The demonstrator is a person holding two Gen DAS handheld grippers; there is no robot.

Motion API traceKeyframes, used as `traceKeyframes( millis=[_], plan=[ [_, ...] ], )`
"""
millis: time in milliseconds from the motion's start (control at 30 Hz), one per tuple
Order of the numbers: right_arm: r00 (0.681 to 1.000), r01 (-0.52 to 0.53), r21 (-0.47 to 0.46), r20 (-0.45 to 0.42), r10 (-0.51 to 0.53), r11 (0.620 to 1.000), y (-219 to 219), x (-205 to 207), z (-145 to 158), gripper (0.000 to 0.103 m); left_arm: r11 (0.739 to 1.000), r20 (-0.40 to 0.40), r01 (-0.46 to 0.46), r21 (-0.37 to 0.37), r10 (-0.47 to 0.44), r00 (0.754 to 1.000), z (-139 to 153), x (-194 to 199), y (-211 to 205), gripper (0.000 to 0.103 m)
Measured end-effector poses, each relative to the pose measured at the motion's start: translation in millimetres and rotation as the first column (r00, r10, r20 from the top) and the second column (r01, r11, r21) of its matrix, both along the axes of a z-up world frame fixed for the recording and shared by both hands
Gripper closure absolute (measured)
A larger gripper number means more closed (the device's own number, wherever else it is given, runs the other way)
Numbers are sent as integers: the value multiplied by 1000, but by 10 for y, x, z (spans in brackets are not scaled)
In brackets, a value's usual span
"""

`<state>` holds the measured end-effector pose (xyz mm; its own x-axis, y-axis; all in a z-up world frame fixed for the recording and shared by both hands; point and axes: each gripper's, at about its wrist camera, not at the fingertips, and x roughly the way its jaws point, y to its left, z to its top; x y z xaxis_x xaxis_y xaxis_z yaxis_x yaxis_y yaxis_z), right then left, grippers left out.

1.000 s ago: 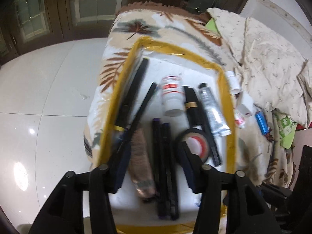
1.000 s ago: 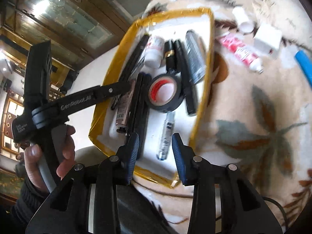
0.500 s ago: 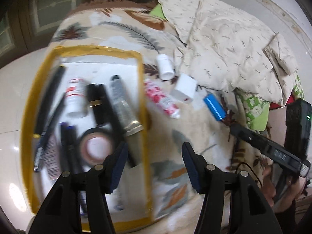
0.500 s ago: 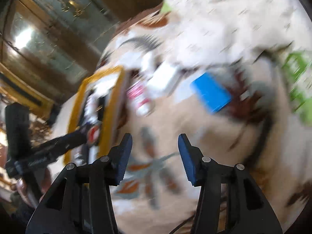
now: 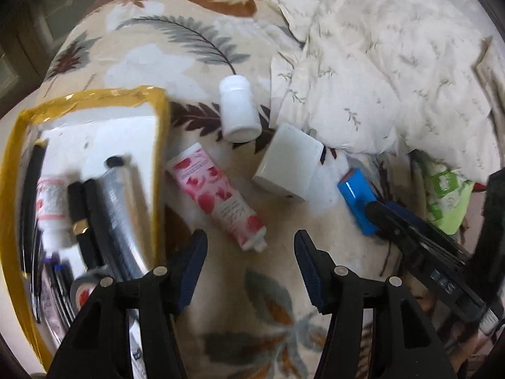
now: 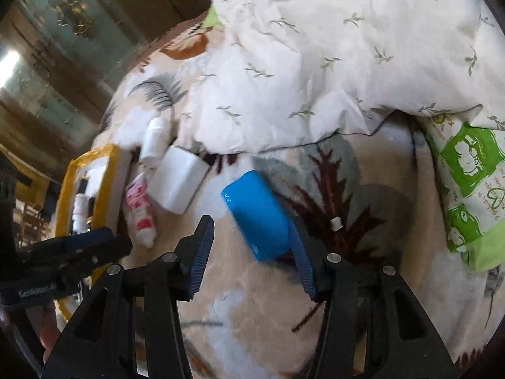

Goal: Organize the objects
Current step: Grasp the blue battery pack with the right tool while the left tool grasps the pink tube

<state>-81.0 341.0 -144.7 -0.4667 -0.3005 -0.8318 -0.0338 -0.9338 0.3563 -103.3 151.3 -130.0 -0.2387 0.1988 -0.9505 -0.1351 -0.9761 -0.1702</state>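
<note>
Two sets of tongs are hovering over the leaf-patterned blanket (image 6: 258, 322), both spread wide and gripping nothing. Nearest the right tongs (image 6: 251, 259) the blue box (image 6: 257, 216) is lying flat on the blanket, its near end sitting just inside the gap and close against the right-hand finger, while the left-hand finger is standing well clear of it; its long axis is running from near right to far left, skewed against the line of the fingers, so the closing move probably calls for a small twist of the wrist and a shift to centre the box. The left tongs (image 5: 249, 267) are facing the pink floral tube (image 5: 217, 195), which is lying just ahead of the gap, cap end nearest, its body angling away to the far left. For the blue box the right hand is clearly the nearer; for the tube, the left. Just beyond are lying a white block (image 5: 288, 165) and a white bottle (image 5: 240, 109) on its side. To the left the yellow-edged tray (image 5: 157, 145) is already holding pens, tubes and a tape roll (image 5: 83, 287). Farthest off, a crumpled quilt (image 6: 331, 50) is covering the bed.
</note>
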Motion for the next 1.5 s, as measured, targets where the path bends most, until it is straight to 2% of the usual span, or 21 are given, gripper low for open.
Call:
traceKeyframes(
  millis=[133,167,267,367,467,567,633,767,800,900,967,1000,1067,1200,1267,1367,1500],
  plan=[
    [1000,6,14,6,-6,1000,-28,-51,-25,54,1000,55,-10,-18,11,998,-158,-162,74,47],
    [1000,8,17,9,-8,1000,-29,-55,-26,54,999,51,-15,-39,17,999,-186,-208,92,50],
    [1000,3,29,19,-4,1000,-48,-79,-21,54,999,61,-21,-35,23,998,-203,-261,117,58],
    [999,-4,47,36,2,999,-61,-112,-48,54,999,37,0,-48,2,999,-196,-217,103,67],
    [999,-1,49,51,-1,999,-65,-145,-88,54,1000,21,17,-20,-17,1000,-174,-156,37,72],
    [999,5,37,49,-7,999,-58,-154,-98,54,997,23,57,43,-58,998,-150,-7,-52,73],
    [998,-4,52,55,1,999,-74,-155,-129,54,996,31,76,47,-77,997,-161,164,-100,74],
    [999,-16,71,50,13,997,-95,-131,-132,54,983,30,141,116,-145,989,-129,554,-154,74],
    [999,-18,70,49,14,997,-93,-131,-123,54,979,13,169,115,-172,985,-113,637,-153,74],
    [999,-26,47,40,24,999,-66,-159,-122,54,985,-32,156,77,-154,988,-38,670,-158,73],
    [999,-22,31,47,20,999,-56,-193,-131,54,983,-18,145,116,-143,990,-17,637,-148,73],
    [999,-29,34,47,28,999,-69,-207,-125,54,987,-10,127,101,-127,992,-14,615,-143,73],
    [998,-51,61,51,48,997,-110,-234,-140,54,988,-16,129,87,-128,992,-12,571,-93,73],
    [995,-94,149,57,86,984,-245,-203,-154,55,993,4,115,-5,-115,993,-153,436,56,73],
    [995,-92,188,51,84,978,-275,-165,-159,61,994,5,108,-1,-108,994,-158,406,72,72],
    [997,-77,183,44,70,980,-259,-92,-161,64,992,-8,129,-10,-129,992,-138,429,88,73],
    [996,-65,142,67,55,988,-261,87,-164,65,984,6,167,65,-167,986,-122,587,31,74]
  ],
)
